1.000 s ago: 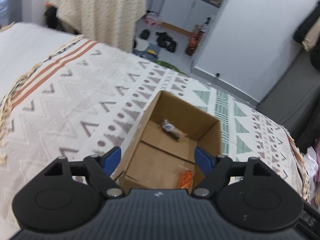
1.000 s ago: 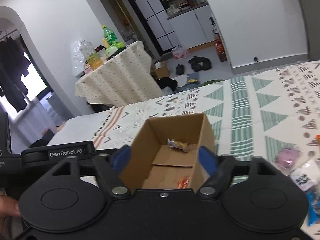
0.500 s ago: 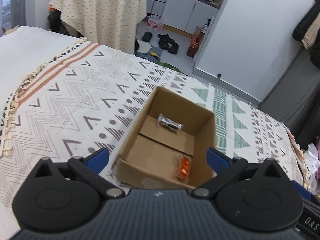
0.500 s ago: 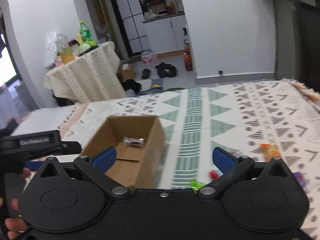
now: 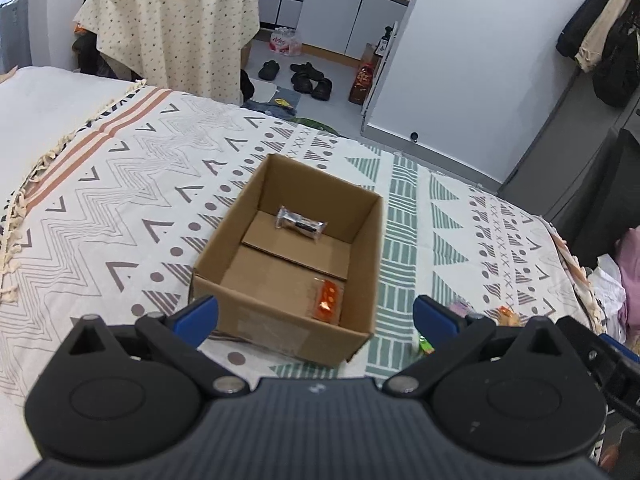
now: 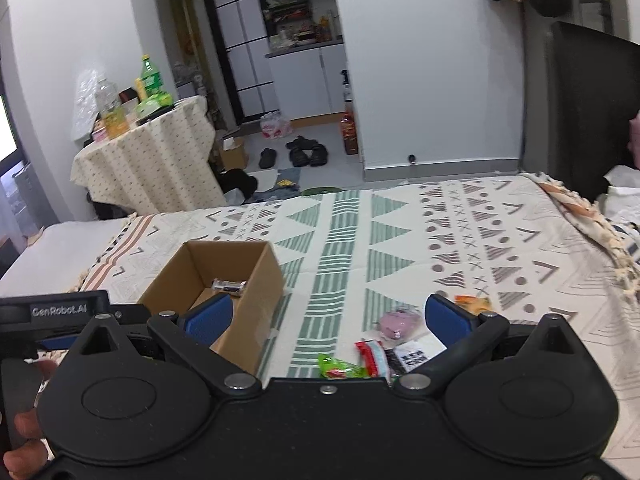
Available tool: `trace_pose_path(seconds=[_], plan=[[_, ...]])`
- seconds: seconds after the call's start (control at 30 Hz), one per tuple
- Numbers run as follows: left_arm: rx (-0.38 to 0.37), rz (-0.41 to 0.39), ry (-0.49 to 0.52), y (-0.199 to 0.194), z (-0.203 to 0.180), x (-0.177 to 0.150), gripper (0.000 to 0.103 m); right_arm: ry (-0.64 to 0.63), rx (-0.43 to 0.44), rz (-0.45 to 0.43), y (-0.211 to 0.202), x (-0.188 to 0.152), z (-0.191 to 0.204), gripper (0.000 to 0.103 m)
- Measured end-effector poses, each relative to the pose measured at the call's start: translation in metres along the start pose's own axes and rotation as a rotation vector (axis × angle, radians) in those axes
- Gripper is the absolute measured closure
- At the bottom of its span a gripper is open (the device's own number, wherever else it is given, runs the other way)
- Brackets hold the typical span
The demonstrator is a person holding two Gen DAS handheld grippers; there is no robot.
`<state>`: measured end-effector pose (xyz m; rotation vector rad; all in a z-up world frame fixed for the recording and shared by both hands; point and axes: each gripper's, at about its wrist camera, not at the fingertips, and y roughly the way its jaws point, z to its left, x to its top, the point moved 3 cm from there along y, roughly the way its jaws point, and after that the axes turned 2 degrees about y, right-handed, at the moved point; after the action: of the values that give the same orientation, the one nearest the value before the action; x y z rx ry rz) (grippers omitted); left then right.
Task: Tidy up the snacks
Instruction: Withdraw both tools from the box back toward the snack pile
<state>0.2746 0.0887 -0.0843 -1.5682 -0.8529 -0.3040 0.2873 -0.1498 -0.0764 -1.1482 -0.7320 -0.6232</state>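
Observation:
An open cardboard box [image 5: 280,320] sits on the patterned bedspread [image 5: 120,200]. Inside it lie a silver-and-black snack packet [image 5: 301,224] at the far end and an orange packet [image 5: 328,300] in the near right corner. My left gripper [image 5: 316,316] hovers open just short of the box, with nothing between its blue pads. My right gripper [image 6: 328,316] is open and empty too, with the box [image 6: 256,292] at its left. Ahead of it lie loose snacks: a pink one [image 6: 400,322], an orange one [image 6: 472,303], a red-and-white one [image 6: 374,356] and a green one [image 6: 336,368].
A white packet with a printed code [image 6: 416,354] lies among the snacks. A cloth-covered round table [image 6: 152,160] with bottles stands beyond the bed. Shoes [image 6: 304,154] lie on the floor. A dark panel [image 6: 592,120] rises at the right. A hand [image 6: 24,432] holds the left gripper.
Both grippers' jaws spread wider and both drew back from over the box. The right view swung to the right, bringing the loose snacks into sight.

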Motion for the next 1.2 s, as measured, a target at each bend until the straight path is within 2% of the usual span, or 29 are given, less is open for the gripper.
trace_pose_path(seconds=[0.2,0.5,0.9,1.03,1.2], plan=[[-0.002,-0.02,0.031,-0.016,-0.019,-0.007,0.0,0.029,-0.007,-0.016,-0.014,0.003,-0.016,0.0],[-0.045,-0.013,0.066,-0.031,-0.048,-0.025,0.0,0.085,-0.009,-0.034,-0.035,-0.005,-0.047,0.0],[-0.073,0.0,0.054,-0.035,-0.078,-0.052,0.0,0.182,-0.026,-0.018,-0.049,-0.023,-0.087,0.0],[-0.088,0.021,0.046,-0.031,-0.086,-0.059,0.0,0.195,-0.019,-0.008,-0.052,-0.026,-0.097,0.0],[-0.125,0.047,0.051,-0.024,-0.096,-0.071,0.002,0.226,-0.052,0.024,-0.049,-0.032,-0.11,0.0]])
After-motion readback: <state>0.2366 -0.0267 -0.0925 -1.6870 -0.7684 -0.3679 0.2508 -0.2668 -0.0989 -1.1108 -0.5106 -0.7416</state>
